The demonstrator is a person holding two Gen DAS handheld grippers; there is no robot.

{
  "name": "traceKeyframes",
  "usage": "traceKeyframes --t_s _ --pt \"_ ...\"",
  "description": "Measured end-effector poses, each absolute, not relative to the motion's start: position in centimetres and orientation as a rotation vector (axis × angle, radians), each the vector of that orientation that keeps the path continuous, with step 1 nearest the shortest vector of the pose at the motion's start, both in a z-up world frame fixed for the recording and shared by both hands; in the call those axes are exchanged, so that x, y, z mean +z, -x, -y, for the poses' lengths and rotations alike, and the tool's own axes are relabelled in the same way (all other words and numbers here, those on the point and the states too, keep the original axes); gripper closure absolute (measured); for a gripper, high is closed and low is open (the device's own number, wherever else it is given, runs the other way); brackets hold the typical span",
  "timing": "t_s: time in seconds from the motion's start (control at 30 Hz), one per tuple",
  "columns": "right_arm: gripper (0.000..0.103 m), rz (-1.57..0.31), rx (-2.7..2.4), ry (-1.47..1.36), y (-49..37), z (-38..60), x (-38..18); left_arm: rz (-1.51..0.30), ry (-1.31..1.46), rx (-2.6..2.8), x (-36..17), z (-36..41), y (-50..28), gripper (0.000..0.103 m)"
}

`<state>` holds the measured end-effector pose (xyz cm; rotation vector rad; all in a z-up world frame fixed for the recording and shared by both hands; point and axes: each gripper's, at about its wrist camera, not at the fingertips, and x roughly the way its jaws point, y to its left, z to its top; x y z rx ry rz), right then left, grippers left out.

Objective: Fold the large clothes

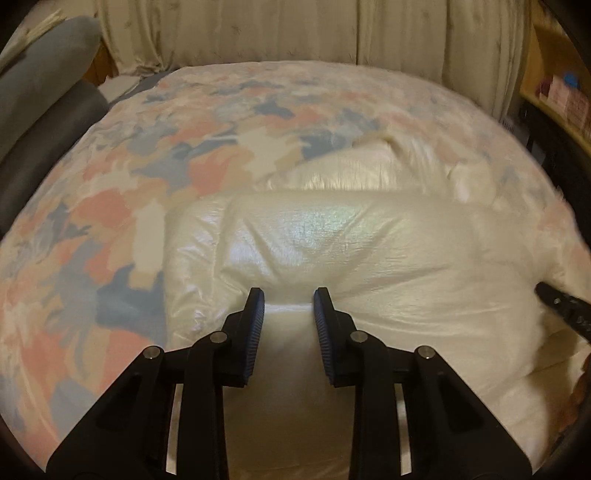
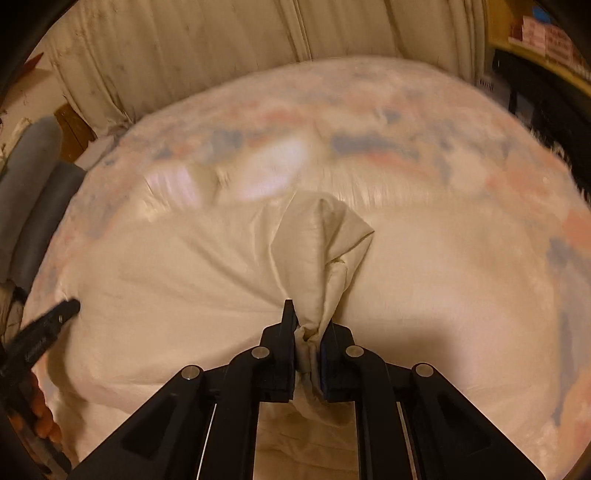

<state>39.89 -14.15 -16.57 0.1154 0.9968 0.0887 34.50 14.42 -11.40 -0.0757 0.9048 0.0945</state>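
Here we see a large cream, shiny, puffy garment [image 1: 332,251], perhaps a quilted jacket, lying crumpled on a bed whose floral cover [image 1: 110,206] is patterned in pink, blue and beige. Its surface gleams and shows soft creases and rounded padded sections. Our left gripper [image 1: 288,306] has its jaws narrowed, with a band of the cream fabric running between the blue pads [image 1: 255,325]; we cannot tell whether they press on it. Our right gripper [image 2: 308,332] is clamped tight on a bunched, twisted corner of the garment [image 2: 321,251], which rises in a peak just ahead of the fingertips. Pale curtains [image 1: 295,33] hang behind the bed.
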Motion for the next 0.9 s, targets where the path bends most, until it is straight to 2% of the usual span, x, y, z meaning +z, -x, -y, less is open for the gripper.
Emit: traceKeyframes --t_s 0.07,0.13,0.2,0.27,0.43,0.6,0.77,0.9 --pt "0.091 -0.992 0.092 -0.107 -39.8 13.8 -17.3 -0.896 0.02 0.109 -12.1 -13.7 -35.0 0.077" --pt "0.082 -0.994 0.1 -0.105 -39.6 13.8 -17.4 -0.897 -0.011 0.115 -12.3 -13.4 -35.2 0.077" --pt "0.06 -1.009 0.093 -0.098 -39.5 13.8 -16.9 -0.901 -0.022 0.106 -11.8 -13.3 -35.1 0.078" --pt "0.049 -0.999 0.089 -0.101 -38.9 14.4 -16.1 -0.906 -0.01 0.081 -10.9 -13.6 -34.6 0.078" --pt "0.048 -0.895 0.092 -0.096 -35.8 14.8 -11.1 -0.85 0.035 0.058 -7.5 -14.1 -33.0 0.077" --pt "0.048 -0.841 0.173 -0.067 -35.7 11.2 -8.2 -0.797 0.094 0.043 -5.0 -12.9 -32.8 0.078" --pt "0.049 -0.837 0.275 -0.029 -38.0 5.5 -9.0 -0.827 0.146 0.064 -6.4 -11.5 -35.1 0.077" --pt "0.05 -0.878 0.3 -0.001 -40.0 2.0 -11.7 -0.86 0.164 0.092 -9.2 -11.4 -37.1 0.077"
